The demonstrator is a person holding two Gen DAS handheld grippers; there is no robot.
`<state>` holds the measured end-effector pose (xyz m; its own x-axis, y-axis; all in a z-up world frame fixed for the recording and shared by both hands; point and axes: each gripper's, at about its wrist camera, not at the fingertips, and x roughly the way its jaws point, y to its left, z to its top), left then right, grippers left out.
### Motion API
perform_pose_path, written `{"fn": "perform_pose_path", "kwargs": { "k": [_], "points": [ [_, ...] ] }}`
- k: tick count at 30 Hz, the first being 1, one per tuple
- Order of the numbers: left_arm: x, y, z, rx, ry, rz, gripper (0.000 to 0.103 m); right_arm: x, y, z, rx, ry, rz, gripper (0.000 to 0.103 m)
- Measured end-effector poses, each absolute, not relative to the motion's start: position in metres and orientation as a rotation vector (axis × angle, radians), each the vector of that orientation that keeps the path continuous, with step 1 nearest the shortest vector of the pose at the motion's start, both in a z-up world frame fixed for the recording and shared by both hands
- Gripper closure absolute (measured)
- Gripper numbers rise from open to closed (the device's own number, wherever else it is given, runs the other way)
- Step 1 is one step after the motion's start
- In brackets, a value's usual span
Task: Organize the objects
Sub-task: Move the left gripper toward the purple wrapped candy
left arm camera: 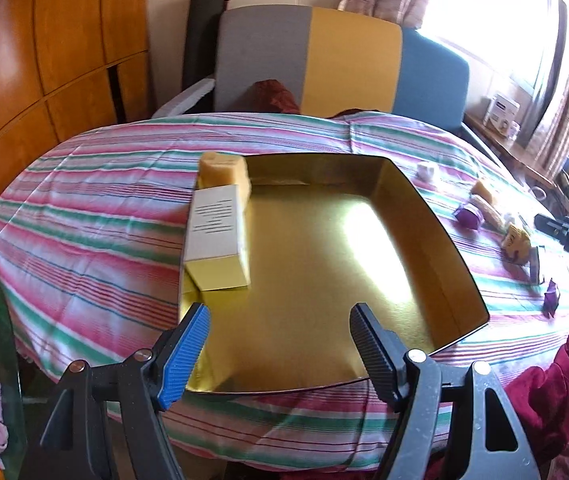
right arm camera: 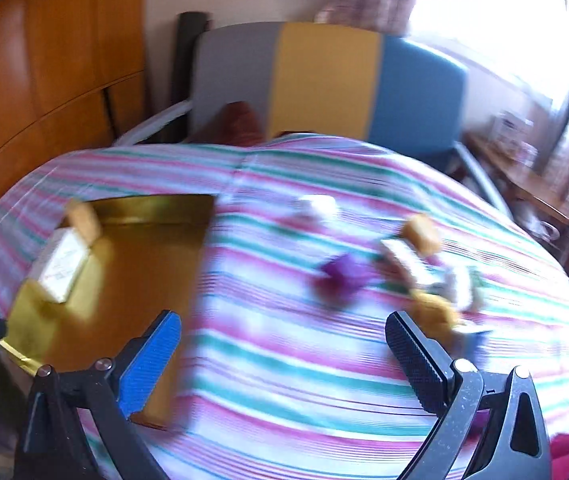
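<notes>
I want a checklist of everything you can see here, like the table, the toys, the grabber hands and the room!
Surface: striped cloth covers the table.
Job's things: gold tray holds a white and gold box and a yellow block along its left wall; the rest of the tray is bare.
Clutter: small purple, yellow and white pieces lie loose on the cloth right of the tray.
Grippers: left gripper open over the tray's near edge; right gripper open above the cloth, view blurred.
Cables: nothing seen.
Surroundings: colour-block chair, wooden cabinets, bright curtained window.
</notes>
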<state>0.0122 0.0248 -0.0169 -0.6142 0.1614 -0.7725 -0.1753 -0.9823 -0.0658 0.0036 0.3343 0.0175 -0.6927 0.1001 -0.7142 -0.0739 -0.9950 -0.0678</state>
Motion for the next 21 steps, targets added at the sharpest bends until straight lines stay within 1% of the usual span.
{"fn": "perform_pose_path", "kwargs": {
  "k": [4, 9, 10, 11, 13, 16, 19, 21],
  "points": [
    [0.011, 0.041, -0.014, -1.258, 0.045, 2.620, 0.029, 0.013, 0.400, 0.020, -1.119, 0.061, 2.700, 0.000],
    [0.009, 0.069, -0.006, -1.209, 0.092, 2.569, 0.029, 0.030, 0.484, 0.006, -1.018, 0.318, 2.553, 0.000],
    [0.008, 0.076, -0.003, -1.194, 0.097, 2.559, 0.029, 0.034, 0.496, 0.001, -1.003, 0.385, 2.527, 0.000],
    [0.006, 0.081, -0.001, -1.185, 0.101, 2.549, 0.029, 0.039, 0.511, -0.005, -0.997, 0.522, 2.511, 0.000],
    [0.003, 0.095, 0.004, -1.160, 0.103, 2.523, 0.029, 0.046, 0.529, -0.009, -0.962, 0.669, 2.483, 0.000],
    [0.000, 0.117, 0.008, -1.140, 0.117, 2.475, 0.028, 0.052, 0.535, -0.007, -0.906, 0.749, 2.494, 0.000],
    [-0.003, 0.142, 0.007, -1.134, 0.148, 2.398, 0.025, 0.056, 0.533, -0.003, -0.881, 0.760, 2.509, 0.000],
    [-0.002, 0.158, 0.007, -1.129, 0.178, 2.372, 0.025, 0.058, 0.533, -0.002, -0.864, 0.777, 2.514, 0.000]
  ]
}}
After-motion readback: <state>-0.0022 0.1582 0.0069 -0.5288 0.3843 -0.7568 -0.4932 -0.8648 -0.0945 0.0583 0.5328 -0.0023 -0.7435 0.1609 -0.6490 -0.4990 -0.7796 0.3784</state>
